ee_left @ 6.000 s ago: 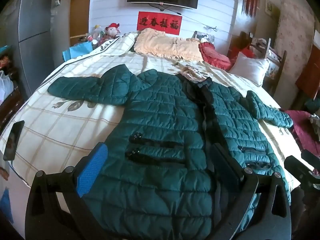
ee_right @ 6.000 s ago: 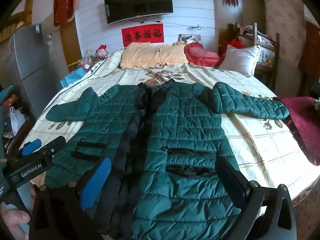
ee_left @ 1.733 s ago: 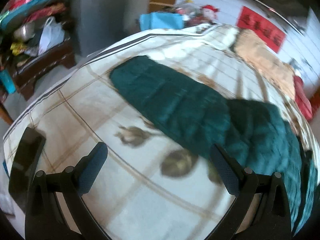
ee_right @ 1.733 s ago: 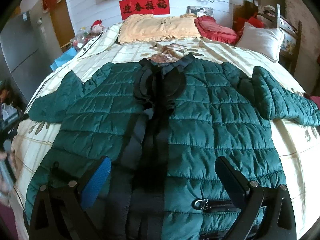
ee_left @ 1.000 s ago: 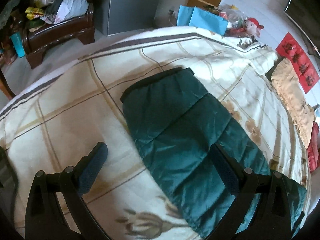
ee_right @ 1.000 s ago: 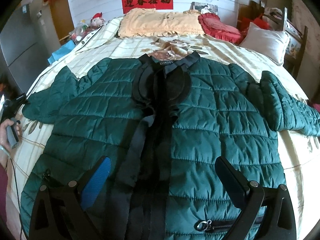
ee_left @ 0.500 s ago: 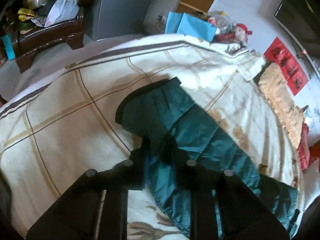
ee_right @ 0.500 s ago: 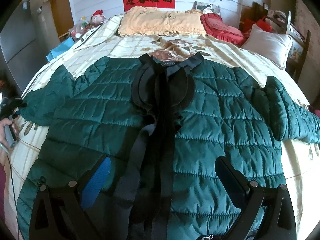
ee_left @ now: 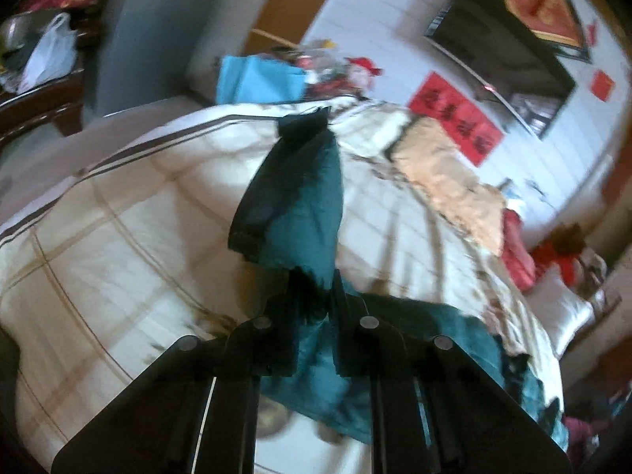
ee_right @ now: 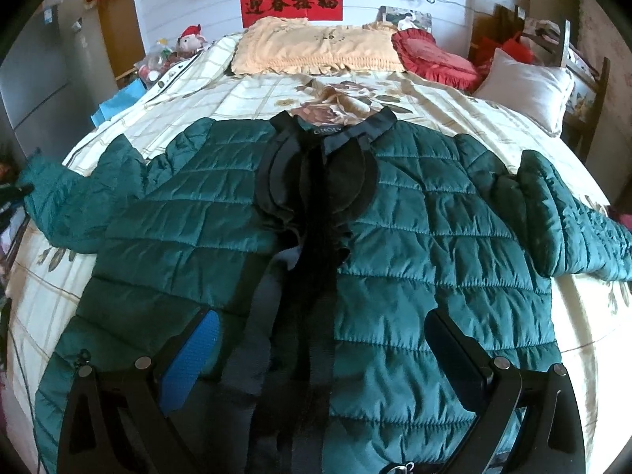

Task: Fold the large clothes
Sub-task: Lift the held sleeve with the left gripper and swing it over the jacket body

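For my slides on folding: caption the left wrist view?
Left tool shut on the green jacket's sleeve, lifted above the bed.

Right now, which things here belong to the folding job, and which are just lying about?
In the job:
- green jacket
- its sleeve, pinched in left gripper
- right gripper, open

Lying about:
- peach pillow
- red cushion
- white pillow
- plush toy

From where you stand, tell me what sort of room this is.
Most likely a home bedroom: a wide bed with pillows at its head, a wall-mounted television, and a green padded jacket spread across the bed.
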`<state>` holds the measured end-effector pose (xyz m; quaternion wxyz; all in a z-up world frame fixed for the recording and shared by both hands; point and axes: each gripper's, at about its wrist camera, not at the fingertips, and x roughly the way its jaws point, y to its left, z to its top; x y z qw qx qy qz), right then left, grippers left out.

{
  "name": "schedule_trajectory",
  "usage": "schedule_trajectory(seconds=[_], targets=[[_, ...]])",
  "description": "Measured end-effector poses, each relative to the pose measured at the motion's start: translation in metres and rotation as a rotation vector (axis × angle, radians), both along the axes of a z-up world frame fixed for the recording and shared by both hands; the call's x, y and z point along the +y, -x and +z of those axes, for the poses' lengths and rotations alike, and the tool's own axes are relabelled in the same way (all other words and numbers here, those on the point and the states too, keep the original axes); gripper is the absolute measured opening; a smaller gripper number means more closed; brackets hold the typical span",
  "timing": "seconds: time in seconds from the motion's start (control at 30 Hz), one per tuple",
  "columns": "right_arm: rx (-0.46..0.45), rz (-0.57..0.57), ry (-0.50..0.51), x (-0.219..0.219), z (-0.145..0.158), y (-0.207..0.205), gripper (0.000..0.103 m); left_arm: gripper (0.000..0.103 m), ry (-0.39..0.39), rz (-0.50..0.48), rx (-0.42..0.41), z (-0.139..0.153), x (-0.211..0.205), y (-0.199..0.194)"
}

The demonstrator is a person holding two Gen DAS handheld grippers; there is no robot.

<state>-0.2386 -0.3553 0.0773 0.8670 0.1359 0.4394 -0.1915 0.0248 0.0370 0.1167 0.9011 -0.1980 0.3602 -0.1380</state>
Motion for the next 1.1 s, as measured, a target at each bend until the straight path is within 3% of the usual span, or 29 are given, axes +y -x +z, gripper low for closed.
schedule_trajectory(seconds=[0.5,0.7,1.1], targets=[[0.001,-0.078,-0.024,-0.034,-0.006,0.018,0.103,0.009,-0.056,-0.317,-0.06,0.033,-0.128,0.086],[-0.006,-0.097,-0.037,-0.044,-0.007,0.026,0.103,0.009,-0.037,-0.422,-0.02,0.028,-0.177,0.118],[-0.022,-0.122,-0.058,-0.059,-0.007,0.04,0.103,0.009,-0.081,-0.628,0.03,0.004,-0.269,0.18]])
